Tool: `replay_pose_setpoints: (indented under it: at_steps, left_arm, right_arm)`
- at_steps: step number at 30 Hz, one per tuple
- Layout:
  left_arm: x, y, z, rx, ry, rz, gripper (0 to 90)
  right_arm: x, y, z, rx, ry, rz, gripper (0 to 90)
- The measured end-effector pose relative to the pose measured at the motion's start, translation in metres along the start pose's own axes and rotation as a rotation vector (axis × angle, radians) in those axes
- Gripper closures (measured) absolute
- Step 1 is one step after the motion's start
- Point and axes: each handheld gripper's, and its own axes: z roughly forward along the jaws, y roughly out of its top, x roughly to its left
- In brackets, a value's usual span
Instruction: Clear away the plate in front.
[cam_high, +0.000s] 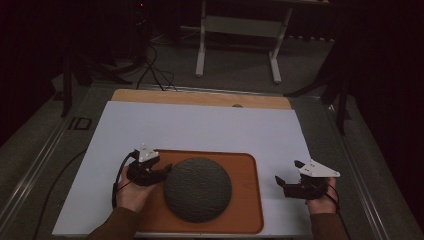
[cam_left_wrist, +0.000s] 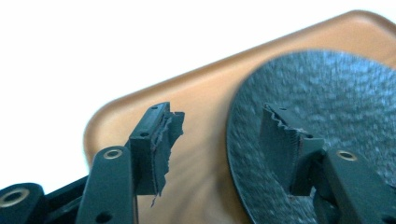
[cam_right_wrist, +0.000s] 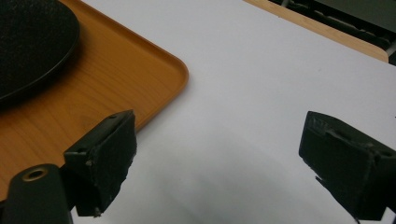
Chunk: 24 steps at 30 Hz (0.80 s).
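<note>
Resting on an orange wooden tray (cam_high: 247, 200), round dark textured plate (cam_high: 198, 189); left gripper (cam_high: 161, 173) jaws apart astride its rim. Right gripper (cam_high: 286, 182) jaws apart over white tabletop (cam_high: 210, 127).

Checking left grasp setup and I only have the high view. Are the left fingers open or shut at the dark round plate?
Observer: Open. In the left gripper view the left gripper straddles the rim of the dark round plate, one finger over the plate, the other over the orange tray.
Operator: Holding it?
Observer: No, a clear gap shows between the fingers and nothing is clamped.
Operator: And the right fingers?
Observer: The right gripper is open wide over the white board, one finger by the tray's corner, nothing between them.
</note>
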Motion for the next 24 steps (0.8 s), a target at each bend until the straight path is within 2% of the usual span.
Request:
replay_pose_setpoints:
  at_steps: [2,4,7,10,13,15,18,20,24]
  left_arm:
    - [0.003,0.001,-0.006,-0.044,0.012,0.013,43.6]
    - [0.008,0.002,-0.013,-0.064,0.026,0.027,42.8]
    - [0.015,0.003,-0.023,-0.077,0.034,0.017,44.0]
    - [0.024,0.002,-0.036,-0.126,0.067,0.019,42.0]
    - [0.037,-0.002,-0.046,-0.175,0.09,-0.01,39.5]
    - [0.046,-0.006,-0.054,-0.218,0.107,-0.046,38.3]
    - [0.056,-0.011,-0.066,-0.284,0.127,-0.096,38.3]
    - [0.062,-0.013,-0.07,-0.294,0.137,-0.115,38.0]
    - [0.07,-0.021,-0.073,-0.284,0.162,-0.142,38.1]
  right_arm:
    - [-0.001,0.0,0.0,-0.003,0.001,0.002,11.0]
    - [-0.001,0.0,-0.001,-0.006,0.003,0.011,11.1]
    - [-0.004,-0.001,-0.003,-0.029,0.013,0.028,11.0]
    - [-0.006,-0.002,-0.006,-0.058,0.016,0.039,11.0]
    - [-0.009,-0.002,-0.011,-0.113,0.04,0.053,10.9]
    - [-0.01,-0.003,-0.014,-0.143,0.05,0.06,10.9]
    - [-0.011,-0.003,-0.016,-0.163,0.05,0.058,10.9]
    - [-0.012,-0.004,-0.017,-0.17,0.054,0.05,10.9]
    - [-0.01,-0.004,-0.017,-0.174,0.074,0.035,10.9]
